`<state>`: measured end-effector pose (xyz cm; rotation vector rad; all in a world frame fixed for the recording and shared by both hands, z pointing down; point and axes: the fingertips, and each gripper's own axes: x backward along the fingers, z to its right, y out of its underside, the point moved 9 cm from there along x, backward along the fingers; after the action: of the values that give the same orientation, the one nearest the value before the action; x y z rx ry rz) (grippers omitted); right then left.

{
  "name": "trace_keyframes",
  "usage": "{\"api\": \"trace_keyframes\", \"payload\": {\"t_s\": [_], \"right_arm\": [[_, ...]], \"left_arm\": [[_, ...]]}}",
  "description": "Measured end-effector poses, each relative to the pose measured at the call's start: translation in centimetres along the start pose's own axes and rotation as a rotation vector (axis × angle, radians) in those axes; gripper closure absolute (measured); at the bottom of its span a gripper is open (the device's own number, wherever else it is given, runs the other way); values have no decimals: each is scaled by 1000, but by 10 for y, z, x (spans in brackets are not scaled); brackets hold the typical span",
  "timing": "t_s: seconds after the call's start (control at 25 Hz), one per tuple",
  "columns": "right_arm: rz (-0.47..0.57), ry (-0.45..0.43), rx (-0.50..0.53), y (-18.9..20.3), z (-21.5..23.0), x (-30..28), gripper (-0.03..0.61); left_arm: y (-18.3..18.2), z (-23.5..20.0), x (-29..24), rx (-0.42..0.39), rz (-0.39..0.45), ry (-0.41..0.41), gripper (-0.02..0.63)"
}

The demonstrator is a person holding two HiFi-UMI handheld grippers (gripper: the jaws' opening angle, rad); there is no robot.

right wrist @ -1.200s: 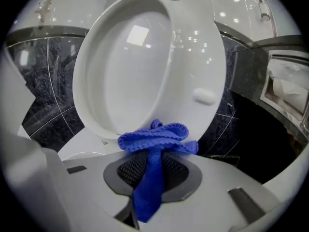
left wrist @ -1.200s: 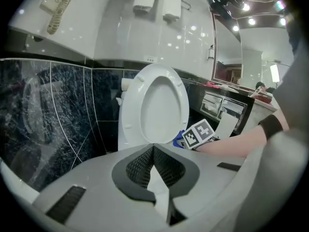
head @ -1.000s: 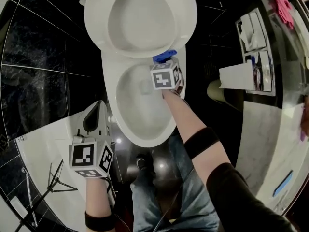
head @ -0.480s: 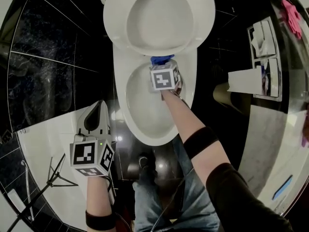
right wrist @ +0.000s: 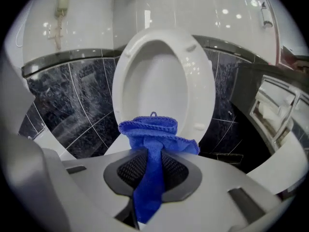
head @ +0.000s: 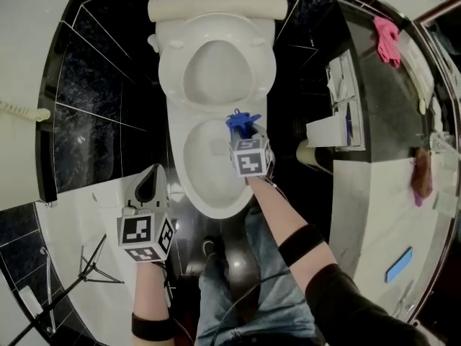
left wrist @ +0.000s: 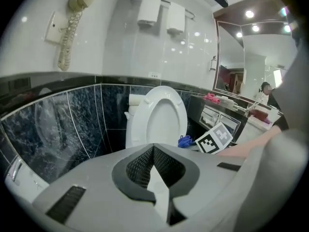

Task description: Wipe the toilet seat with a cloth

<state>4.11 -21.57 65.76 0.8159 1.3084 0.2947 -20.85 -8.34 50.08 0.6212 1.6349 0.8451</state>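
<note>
The white toilet has its seat (head: 216,78) raised against the cistern, and the bowl rim (head: 189,186) below it is bare. My right gripper (head: 243,132) hovers over the back of the bowl, shut on a bunched blue cloth (head: 243,123). In the right gripper view the cloth (right wrist: 152,134) hangs between the pads of that gripper (right wrist: 149,161), just in front of the raised seat (right wrist: 198,91). My left gripper (head: 148,186) is held left of the bowl, shut and empty. In the left gripper view its jaws (left wrist: 153,149) are closed, facing the seat (left wrist: 159,112) and the cloth (left wrist: 185,140).
Dark tiled wall surrounds the toilet. A paper holder (head: 328,128) and a tray (head: 344,99) sit to the right, by a counter with a pink cloth (head: 387,38). A wall phone (left wrist: 79,4) hangs upper left. A thin stand (head: 86,272) is lower left. The person's legs (head: 245,294) stand before the bowl.
Both grippers have risen. The right one has lifted the blue cloth up off the rim near the seat hinge. The head view has pulled back, showing the cistern.
</note>
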Motion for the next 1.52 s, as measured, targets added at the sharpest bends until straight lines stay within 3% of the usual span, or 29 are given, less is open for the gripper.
{"api": "trace_keyframes", "payload": {"t_s": [0.32, 0.6, 1.0, 1.52], "right_arm": [[103, -74, 19, -69, 19, 169, 476], [151, -114, 67, -113, 54, 223, 475], [205, -105, 80, -179, 73, 192, 474], [200, -56, 237, -247, 29, 92, 474]], "left_arm": [[-80, 42, 68, -4, 22, -7, 614], [-136, 65, 88, 0, 65, -42, 614], [-161, 66, 58, -43, 56, -26, 614], [-156, 7, 30, -74, 43, 33, 614]]}}
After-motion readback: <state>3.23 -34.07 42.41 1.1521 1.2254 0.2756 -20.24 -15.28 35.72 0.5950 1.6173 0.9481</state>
